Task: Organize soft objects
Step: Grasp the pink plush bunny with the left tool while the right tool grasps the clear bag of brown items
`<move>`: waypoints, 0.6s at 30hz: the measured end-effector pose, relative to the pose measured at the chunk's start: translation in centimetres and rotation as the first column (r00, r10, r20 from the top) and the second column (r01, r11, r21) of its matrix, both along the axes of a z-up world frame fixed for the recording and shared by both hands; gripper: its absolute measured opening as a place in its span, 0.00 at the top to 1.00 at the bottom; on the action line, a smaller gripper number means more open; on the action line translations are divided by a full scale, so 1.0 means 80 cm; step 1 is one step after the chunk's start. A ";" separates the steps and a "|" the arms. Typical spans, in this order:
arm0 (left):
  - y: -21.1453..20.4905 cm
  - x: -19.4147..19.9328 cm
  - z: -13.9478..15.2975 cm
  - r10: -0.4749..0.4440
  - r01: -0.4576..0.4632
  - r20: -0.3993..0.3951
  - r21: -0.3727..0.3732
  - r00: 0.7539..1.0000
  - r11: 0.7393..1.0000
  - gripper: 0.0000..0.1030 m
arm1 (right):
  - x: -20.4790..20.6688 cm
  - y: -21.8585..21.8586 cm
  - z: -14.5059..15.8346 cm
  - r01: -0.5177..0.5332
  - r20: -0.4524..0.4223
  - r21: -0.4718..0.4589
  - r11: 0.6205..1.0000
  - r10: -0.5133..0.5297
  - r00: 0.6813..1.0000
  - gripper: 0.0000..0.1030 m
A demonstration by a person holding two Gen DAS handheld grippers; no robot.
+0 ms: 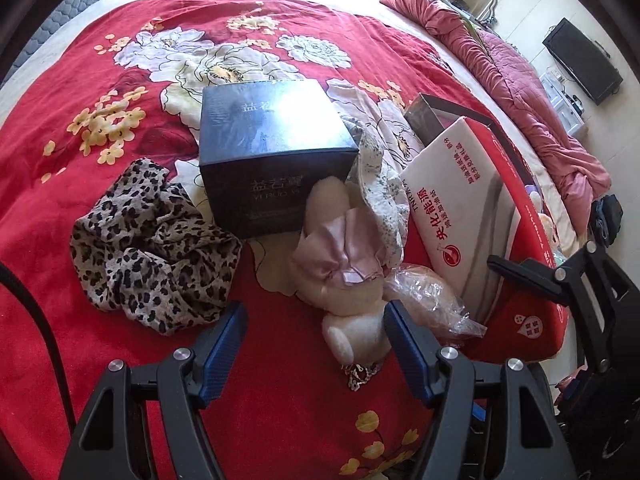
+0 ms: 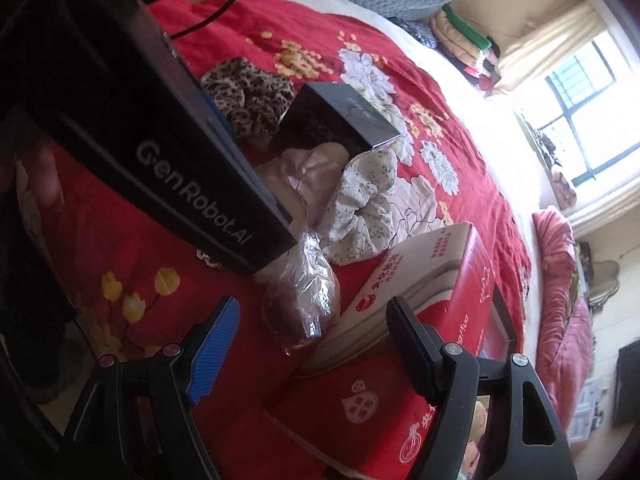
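Left gripper [image 1: 314, 330] wide open, nothing held, low centre of the left wrist frame, above the red bedspread [image 1: 60, 208]. Plush toy [image 1: 344, 280] lies just ahead, its foot touching the right finger. Leopard scarf [image 1: 152, 248] mid-left, dark box [image 1: 272, 160] centre. Right gripper [image 2: 312, 328] open, empty, over the bagged item [image 2: 300, 300] beside the red-and-white box [image 2: 432, 280].

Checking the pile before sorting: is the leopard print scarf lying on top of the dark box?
No, the leopard print scarf lies on the red blanket beside the dark box.
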State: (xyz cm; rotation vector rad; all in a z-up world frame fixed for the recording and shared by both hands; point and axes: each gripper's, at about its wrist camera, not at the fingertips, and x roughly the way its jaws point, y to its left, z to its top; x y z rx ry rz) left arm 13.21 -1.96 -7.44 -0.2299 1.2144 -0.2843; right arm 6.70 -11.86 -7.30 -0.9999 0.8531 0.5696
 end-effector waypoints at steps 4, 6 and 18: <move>0.004 0.011 -0.008 0.005 -0.005 -0.017 -0.045 1.000 0.999 0.32 | 0.008 0.005 -0.017 -0.037 -0.003 -0.053 0.998 0.037 0.999 0.35; 0.006 0.016 -0.011 0.006 -0.008 -0.024 -0.061 1.000 0.998 0.32 | 0.012 0.006 -0.025 -0.054 -0.002 -0.070 0.996 0.054 0.999 0.41; -0.006 0.040 -0.032 -0.033 0.019 -0.069 -0.196 0.997 0.980 0.58 | 0.016 -0.016 -0.006 -0.022 0.053 0.027 0.999 0.020 0.998 0.61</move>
